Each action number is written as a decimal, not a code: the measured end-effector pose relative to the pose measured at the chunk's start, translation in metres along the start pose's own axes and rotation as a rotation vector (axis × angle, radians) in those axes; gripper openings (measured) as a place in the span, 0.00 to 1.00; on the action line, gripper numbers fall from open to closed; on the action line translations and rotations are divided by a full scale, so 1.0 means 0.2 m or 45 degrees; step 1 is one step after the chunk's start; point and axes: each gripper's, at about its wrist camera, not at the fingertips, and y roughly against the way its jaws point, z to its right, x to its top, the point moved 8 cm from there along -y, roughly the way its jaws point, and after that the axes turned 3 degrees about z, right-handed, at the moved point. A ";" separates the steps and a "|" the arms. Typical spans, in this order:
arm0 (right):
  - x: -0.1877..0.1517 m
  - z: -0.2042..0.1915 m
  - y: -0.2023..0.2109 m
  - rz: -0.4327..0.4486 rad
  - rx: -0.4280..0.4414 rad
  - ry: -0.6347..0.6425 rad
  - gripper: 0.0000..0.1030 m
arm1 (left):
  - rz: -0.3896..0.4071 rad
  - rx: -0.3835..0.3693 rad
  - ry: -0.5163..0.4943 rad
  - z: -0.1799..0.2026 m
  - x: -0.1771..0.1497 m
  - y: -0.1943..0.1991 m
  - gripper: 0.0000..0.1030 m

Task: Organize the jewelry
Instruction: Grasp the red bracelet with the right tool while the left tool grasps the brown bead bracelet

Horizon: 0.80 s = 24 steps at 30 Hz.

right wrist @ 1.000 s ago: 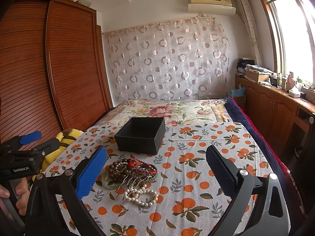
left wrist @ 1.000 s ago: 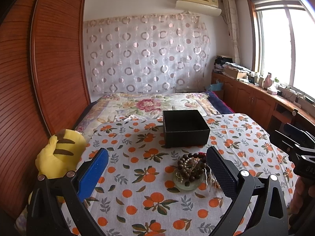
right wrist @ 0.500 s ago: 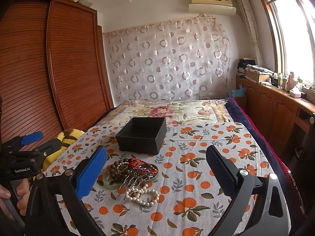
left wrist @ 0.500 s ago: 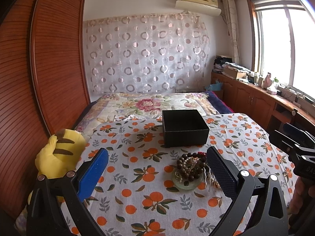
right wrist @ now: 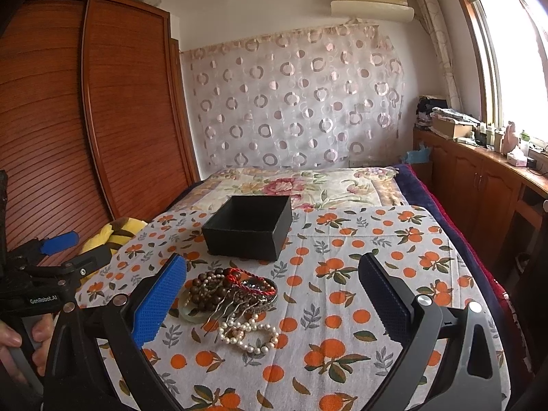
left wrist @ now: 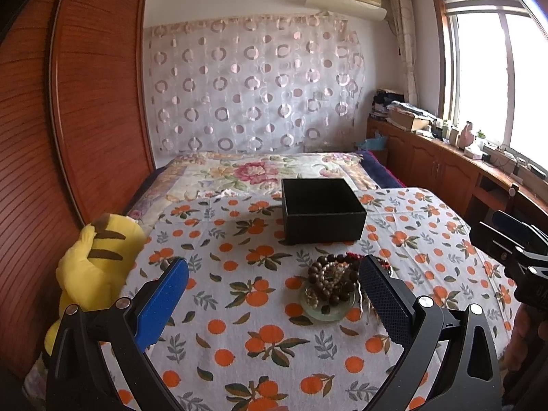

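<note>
Both tools hang spread wide and empty above an orange-print cloth (right wrist: 376, 274), the left gripper (left wrist: 274, 291) and right gripper (right wrist: 272, 291) flanking a jewelry pile (right wrist: 233, 294) that lies just at 6 o'clock of an open black box (right wrist: 250, 226). The risk, by the look of it: brown wooden beads (left wrist: 328, 281), a red cord bracelet (right wrist: 253, 281), a metal hair comb (right wrist: 226, 304) and a pearl strand (right wrist: 250, 335) overlap on a pale green dish (left wrist: 325, 308), so pinching one piece may drag its tangled neighbours.
</note>
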 end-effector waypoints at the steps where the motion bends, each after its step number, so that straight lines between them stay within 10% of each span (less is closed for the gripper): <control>1: -0.01 0.01 -0.01 -0.002 0.001 -0.001 0.98 | -0.005 -0.003 0.004 -0.01 -0.01 -0.01 0.94; 8: -0.05 -0.02 -0.07 -0.047 0.062 0.038 0.98 | -0.054 -0.027 0.015 -0.07 -0.09 -0.10 0.94; 24: -0.27 -0.20 -0.49 -0.362 0.271 0.250 0.38 | -0.199 -0.114 0.005 -0.14 -0.25 -0.30 0.94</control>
